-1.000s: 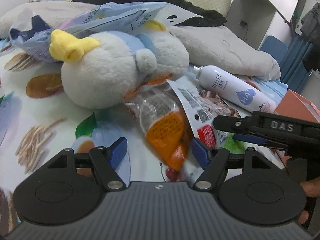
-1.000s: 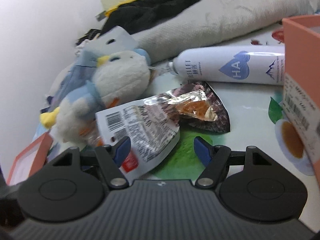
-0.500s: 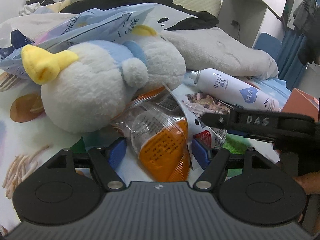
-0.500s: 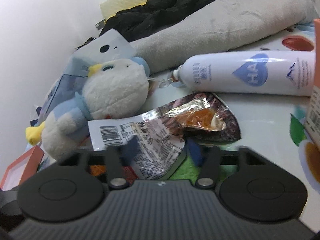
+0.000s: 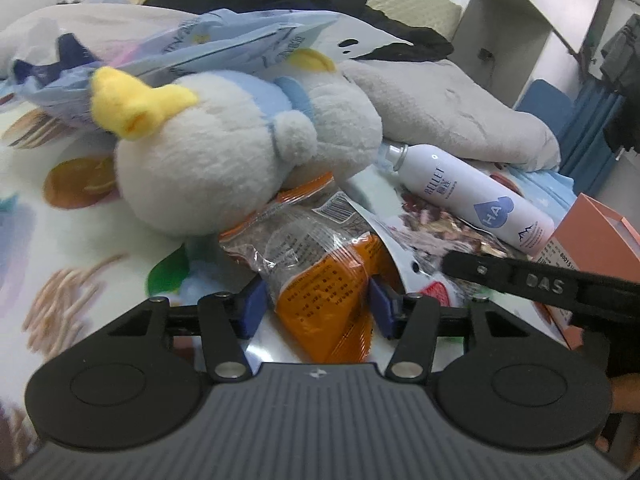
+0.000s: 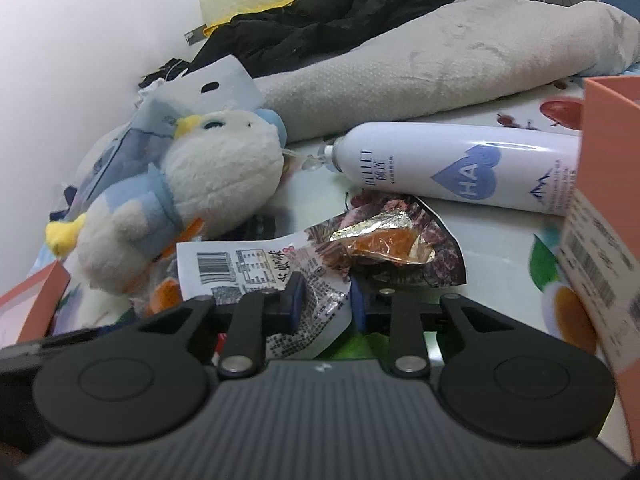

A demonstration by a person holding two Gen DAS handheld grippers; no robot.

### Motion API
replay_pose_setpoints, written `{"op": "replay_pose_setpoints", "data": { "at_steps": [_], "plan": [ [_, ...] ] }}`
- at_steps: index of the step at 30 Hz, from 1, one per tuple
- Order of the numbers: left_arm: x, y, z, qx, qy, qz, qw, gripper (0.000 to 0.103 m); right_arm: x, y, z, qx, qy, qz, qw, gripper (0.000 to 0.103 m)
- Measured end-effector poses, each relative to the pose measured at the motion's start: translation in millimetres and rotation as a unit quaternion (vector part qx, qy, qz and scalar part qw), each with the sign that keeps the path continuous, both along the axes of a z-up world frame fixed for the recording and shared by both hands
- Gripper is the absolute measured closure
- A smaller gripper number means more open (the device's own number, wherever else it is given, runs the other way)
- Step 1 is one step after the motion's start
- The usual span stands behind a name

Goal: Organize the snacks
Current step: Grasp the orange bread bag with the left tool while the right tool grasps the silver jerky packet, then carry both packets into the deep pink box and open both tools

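In the left wrist view, my left gripper [image 5: 316, 306] has its blue pads on both sides of the orange snack packet [image 5: 320, 280], which lies on the printed bedsheet [image 5: 80, 216] just in front of the plush penguin [image 5: 224, 152]; whether the pads already press it, I cannot tell. In the right wrist view, my right gripper [image 6: 322, 300] is clenched on the white snack packet with a barcode [image 6: 256, 276], near the white spray bottle [image 6: 460, 172] and beside the orange box [image 6: 608, 152].
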State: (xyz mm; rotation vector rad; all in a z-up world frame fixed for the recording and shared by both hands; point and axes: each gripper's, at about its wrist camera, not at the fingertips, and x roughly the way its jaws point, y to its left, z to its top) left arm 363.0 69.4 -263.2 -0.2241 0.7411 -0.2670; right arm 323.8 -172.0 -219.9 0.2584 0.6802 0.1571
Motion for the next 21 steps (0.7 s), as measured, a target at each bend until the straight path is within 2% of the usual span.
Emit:
{"op": "replay_pose_setpoints", "data": {
  "at_steps": [6,21],
  "plan": [
    [-27.2,12.4,12.3,-0.010,0.017,0.031,0.9993,0.044,-34.1,-11.3,8.8,0.002,0.016,0.009,1.000,0.076],
    [-122.2,13.8,49.9,0.015,0.025,0.056,0.9980,0.044,-135.3,-23.9,32.6,-0.021,0.026,0.024,0.999,0.077]
  ]
}}
